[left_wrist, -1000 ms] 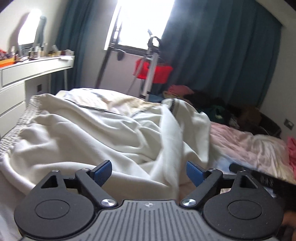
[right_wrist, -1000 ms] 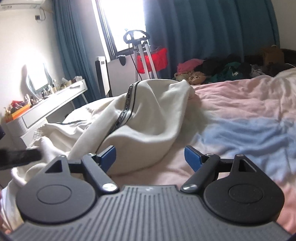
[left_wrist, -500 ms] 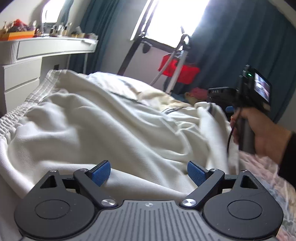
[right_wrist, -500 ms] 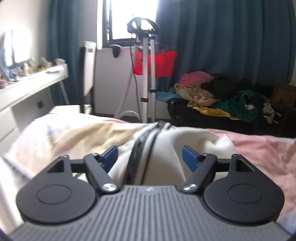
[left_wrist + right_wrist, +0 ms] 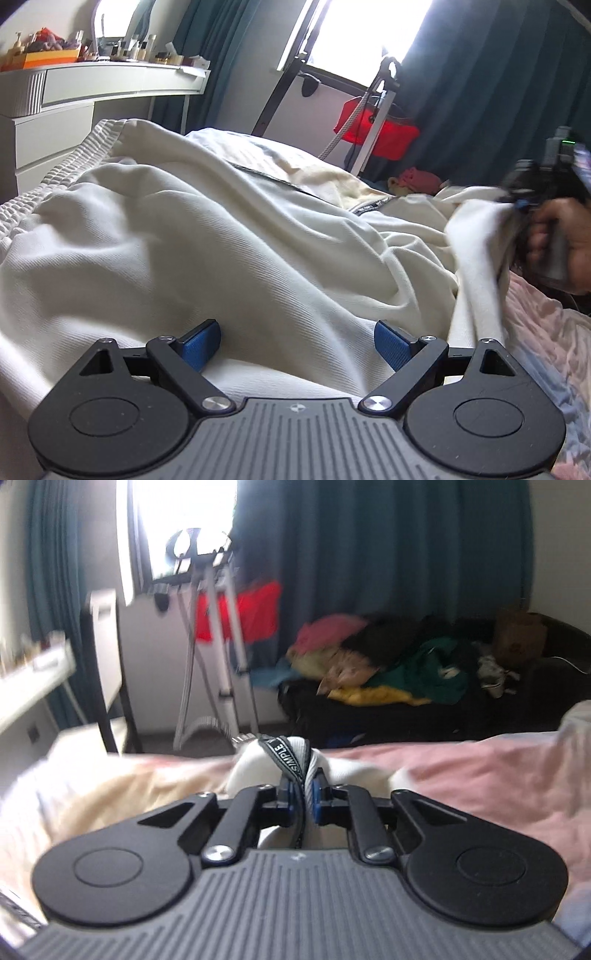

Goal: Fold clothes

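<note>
A large cream garment lies rumpled across the bed, its ribbed hem at the far left. My left gripper hangs low over its near part, open, with cloth below the blue pads but nothing pinched. My right gripper has its jaws closing, and the pads press on a bunched edge of the garment with a black lettered strap. In the left wrist view a hand holds that right gripper at the far right, with the cloth lifted there.
A pink bedsheet covers the bed to the right. A white dresser with small items stands on the left. Beyond the bed are a steamer stand with a red bag and a pile of clothes on a dark couch.
My right gripper has gone from wide open to closed on the garment's strapped edge and moved right, lifting the cloth. My left gripper has sunk closer to the garment and stays open.
</note>
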{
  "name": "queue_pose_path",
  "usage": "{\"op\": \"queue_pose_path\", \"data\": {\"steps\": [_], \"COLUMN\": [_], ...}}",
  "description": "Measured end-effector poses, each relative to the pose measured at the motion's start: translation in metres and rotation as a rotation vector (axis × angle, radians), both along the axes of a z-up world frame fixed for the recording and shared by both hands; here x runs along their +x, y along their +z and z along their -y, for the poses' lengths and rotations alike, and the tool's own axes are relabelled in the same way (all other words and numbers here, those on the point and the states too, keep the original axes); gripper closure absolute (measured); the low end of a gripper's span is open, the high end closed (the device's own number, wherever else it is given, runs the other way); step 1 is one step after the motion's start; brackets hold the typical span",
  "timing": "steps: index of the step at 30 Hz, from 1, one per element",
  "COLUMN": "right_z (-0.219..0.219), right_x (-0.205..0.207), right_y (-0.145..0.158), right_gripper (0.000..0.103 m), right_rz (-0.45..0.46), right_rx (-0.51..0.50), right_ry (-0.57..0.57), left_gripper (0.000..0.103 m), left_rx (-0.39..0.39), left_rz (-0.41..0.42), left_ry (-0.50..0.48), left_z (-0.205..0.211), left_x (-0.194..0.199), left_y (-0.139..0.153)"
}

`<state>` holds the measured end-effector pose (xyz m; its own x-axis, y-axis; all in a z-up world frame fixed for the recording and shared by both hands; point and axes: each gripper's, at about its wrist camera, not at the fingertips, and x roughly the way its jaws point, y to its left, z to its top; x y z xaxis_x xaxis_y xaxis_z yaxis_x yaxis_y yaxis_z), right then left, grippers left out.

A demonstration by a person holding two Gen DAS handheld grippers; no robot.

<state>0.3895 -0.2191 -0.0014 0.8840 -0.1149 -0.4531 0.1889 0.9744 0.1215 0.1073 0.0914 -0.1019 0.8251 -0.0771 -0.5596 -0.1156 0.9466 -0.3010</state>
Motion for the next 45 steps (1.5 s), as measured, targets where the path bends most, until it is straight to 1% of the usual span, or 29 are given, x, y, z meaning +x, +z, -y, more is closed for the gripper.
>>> {"op": "queue_pose_path", "data": {"steps": [4, 6, 9, 11, 13, 15, 18, 19, 21, 22, 23, 24, 25, 26, 27, 28, 30, 33, 34, 36, 39, 40, 41, 42, 43, 44, 45], "right_z": [0.073, 0.113, 0.169, 0.203, 0.230, 0.250, 0.264, 0.266, 0.268, 0.269, 0.272, 0.275, 0.276, 0.277, 0.277, 0.279, 0.282, 0.290, 0.296, 0.309, 0.325, 0.329, 0.331, 0.334, 0.336, 0.338, 0.338], "right_x": [-0.069, -0.108, -0.169, -0.208, -0.242, -0.267, -0.293, -0.300, -0.310, -0.314, -0.317, -0.319, -0.321, -0.322, -0.322, -0.321, -0.312, -0.294, -0.287, -0.276, -0.266, -0.264, -0.261, -0.259, -0.258, -0.257, -0.258], "right_y": [0.018, 0.014, -0.006, -0.029, -0.056, -0.083, -0.113, -0.117, -0.118, -0.117, -0.116, -0.115, -0.114, -0.113, -0.113, -0.112, -0.111, -0.119, -0.125, -0.139, -0.159, -0.164, -0.166, -0.169, -0.170, -0.170, -0.168], "right_gripper": [0.091, 0.091, 0.090, 0.090, 0.090, 0.090, 0.089, 0.088, 0.087, 0.083, 0.074, 0.067, 0.048, 0.032, 0.027, 0.026, 0.026, 0.028, 0.026, 0.027, 0.029, 0.036, 0.051, 0.061, 0.083, 0.090, 0.091], "right_rz": [0.076, 0.085, 0.056, 0.004, -0.055, -0.107, -0.171, -0.179, -0.175, -0.174, -0.172, -0.168, -0.161, -0.144, -0.124, -0.109, -0.082, -0.056, -0.056, -0.051, -0.013, 0.002, 0.018, 0.026, 0.029, 0.034, 0.052], "right_rx": [0.120, 0.163, 0.251, 0.322, 0.412, 0.523, 0.657, 0.678, 0.688, 0.687, 0.691, 0.701, 0.712, 0.718, 0.719, 0.709, 0.656, 0.589, 0.590, 0.628, 0.712, 0.722, 0.718, 0.722, 0.734, 0.746, 0.741], "right_ry": [-0.105, -0.160, -0.253, -0.312, -0.342, -0.344, -0.284, -0.256, -0.195, -0.184, -0.198, -0.219, -0.238, -0.250, -0.260, -0.268, -0.282, -0.327, -0.355, -0.405, -0.425, -0.428, -0.429, -0.429, -0.428, -0.428, -0.429], "left_gripper": [0.011, 0.011, 0.011, 0.011, 0.011, 0.011, 0.011, 0.011, 0.011, 0.011, 0.011, 0.011, 0.011, 0.011, 0.011, 0.011, 0.011, 0.011, 0.011, 0.011, 0.011, 0.011, 0.011, 0.010, 0.010, 0.010, 0.010], "left_rx": [0.038, 0.058, 0.070, 0.071, 0.078, 0.082, 0.088, 0.090, 0.094, 0.099, 0.105, 0.113, 0.120, 0.124, 0.127, 0.124, 0.108, 0.075, 0.066, 0.049, 0.031, 0.019, 0.003, -0.013, -0.028, -0.040, -0.051], "left_rz": [0.025, 0.034, 0.037, 0.038, 0.033, 0.022, 0.009, 0.009, 0.012, 0.015, 0.020, 0.023, 0.022, 0.019, 0.016, 0.010, -0.007, -0.029, -0.035, -0.046, -0.068, -0.077, -0.085, -0.093, -0.096, -0.096, -0.096], "left_ry": [-0.010, -0.019, -0.034, -0.040, -0.042, -0.043, -0.040, -0.037, -0.033, -0.031, -0.029, -0.027, -0.025, -0.024, -0.023, -0.021, -0.017, -0.012, -0.011, -0.010, -0.009, -0.011, -0.014, -0.017, -0.017, -0.016, -0.015], "left_z": [0.013, 0.020, 0.025, 0.027, 0.028, 0.030, 0.031, 0.032, 0.035, 0.035, 0.036, 0.037, 0.038, 0.038, 0.038, 0.037, 0.035, 0.031, 0.030, 0.028, 0.026, 0.025, 0.025, 0.024, 0.024, 0.024, 0.023], "left_x": [-0.005, -0.010, -0.018, -0.025, -0.033, -0.040, -0.050, -0.053, -0.059, -0.061, -0.062, -0.063, -0.063, -0.063, -0.062, -0.061, -0.058, -0.054, -0.053, -0.052, -0.049, -0.047, -0.045, -0.043, -0.040, -0.038, -0.036], "left_y": [0.004, 0.006, 0.012, 0.015, 0.017, 0.020, 0.024, 0.025, 0.029, 0.030, 0.030, 0.030, 0.030, 0.029, 0.027, 0.026, 0.023, 0.019, 0.018, 0.016, 0.013, 0.013, 0.013, 0.013, 0.013, 0.013, 0.014]}}
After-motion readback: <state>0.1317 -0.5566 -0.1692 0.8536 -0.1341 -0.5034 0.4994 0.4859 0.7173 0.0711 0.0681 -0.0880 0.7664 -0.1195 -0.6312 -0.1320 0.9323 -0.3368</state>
